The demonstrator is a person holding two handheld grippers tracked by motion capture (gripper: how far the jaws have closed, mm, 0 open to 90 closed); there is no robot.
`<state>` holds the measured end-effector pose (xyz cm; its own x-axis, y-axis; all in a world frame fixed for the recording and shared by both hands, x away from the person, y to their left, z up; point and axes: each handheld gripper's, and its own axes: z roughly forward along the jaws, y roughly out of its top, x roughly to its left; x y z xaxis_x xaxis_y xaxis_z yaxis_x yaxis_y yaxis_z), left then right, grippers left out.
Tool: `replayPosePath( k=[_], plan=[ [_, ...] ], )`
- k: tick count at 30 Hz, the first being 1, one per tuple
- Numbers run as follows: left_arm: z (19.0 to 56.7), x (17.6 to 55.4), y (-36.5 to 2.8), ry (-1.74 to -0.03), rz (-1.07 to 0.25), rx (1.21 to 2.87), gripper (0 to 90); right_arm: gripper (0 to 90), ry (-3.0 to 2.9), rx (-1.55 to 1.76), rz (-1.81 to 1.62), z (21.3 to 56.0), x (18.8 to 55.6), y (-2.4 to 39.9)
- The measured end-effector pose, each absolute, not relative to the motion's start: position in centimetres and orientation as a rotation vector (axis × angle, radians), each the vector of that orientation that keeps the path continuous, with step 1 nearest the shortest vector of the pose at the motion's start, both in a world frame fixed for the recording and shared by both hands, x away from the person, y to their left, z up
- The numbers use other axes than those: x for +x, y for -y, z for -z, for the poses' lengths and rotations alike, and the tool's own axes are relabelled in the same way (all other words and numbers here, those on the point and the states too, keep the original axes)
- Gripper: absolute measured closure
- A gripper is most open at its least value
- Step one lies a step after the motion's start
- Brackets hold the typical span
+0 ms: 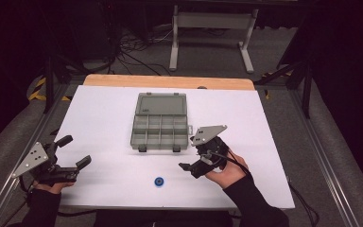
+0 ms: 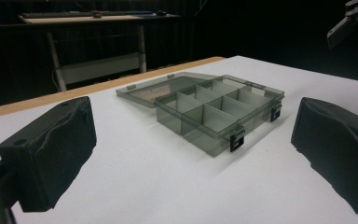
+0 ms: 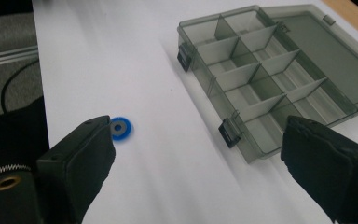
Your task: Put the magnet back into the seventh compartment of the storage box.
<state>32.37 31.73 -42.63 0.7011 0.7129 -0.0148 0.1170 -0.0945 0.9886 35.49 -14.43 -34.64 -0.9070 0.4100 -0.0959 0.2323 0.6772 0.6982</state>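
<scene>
High view first, working across from the left: left gripper (image 1: 73,153) sits low at the near-left corner of the table (image 1: 104,118), jaws spread wide with nothing between them, aimed across toward the box (image 1: 160,124). Moving on, the blue ring (image 1: 159,181) lies flat near the front edge, roughly midway between the hands and a touch closer to the right one. No long axis to worry about, it's round, so any approach angle should serve. Behind it stands the box, lid thrown back flat, compartments empty as far as I can see. Then the right gripper (image 1: 189,166), just off the box's near-right corner, jaws also wide and holding nothing.

Right gripper view tells the key story: the ring (image 3: 120,128) peeks out just beyond the left jaw tip, not between the jaws, with the box (image 3: 256,79) lying on the other side. So I'd judge the right hand must swing toward the ring and drop to centre it. Bare tabletop between them; only the box's latch corner sits close.
</scene>
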Motion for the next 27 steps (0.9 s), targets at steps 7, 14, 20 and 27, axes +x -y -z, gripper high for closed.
replayPosePath(
  k=[7, 14, 20, 27],
  plan=[
    [42.6, 32.4, -31.7, -0.691, -0.571, 1.615, 0.6, 8.9, -2.746, 0.530, -0.909, 34.5, 35.9, 13.8],
    [42.7, 32.4, -31.7, -0.691, -0.569, 1.615, 0.6, 9.5, -2.785, 0.530, -0.841, 34.6, 36.0, 13.3],
    [42.7, 32.4, -31.7, -0.690, -0.567, 1.614, 0.6, 11.6, -2.823, 0.511, -0.779, 34.6, 36.0, 12.8],
    [42.7, 32.5, -31.7, -0.689, -0.567, 1.616, 0.6, 14.1, -2.843, 0.480, -0.770, 34.8, 36.0, 12.3]
  ],
)
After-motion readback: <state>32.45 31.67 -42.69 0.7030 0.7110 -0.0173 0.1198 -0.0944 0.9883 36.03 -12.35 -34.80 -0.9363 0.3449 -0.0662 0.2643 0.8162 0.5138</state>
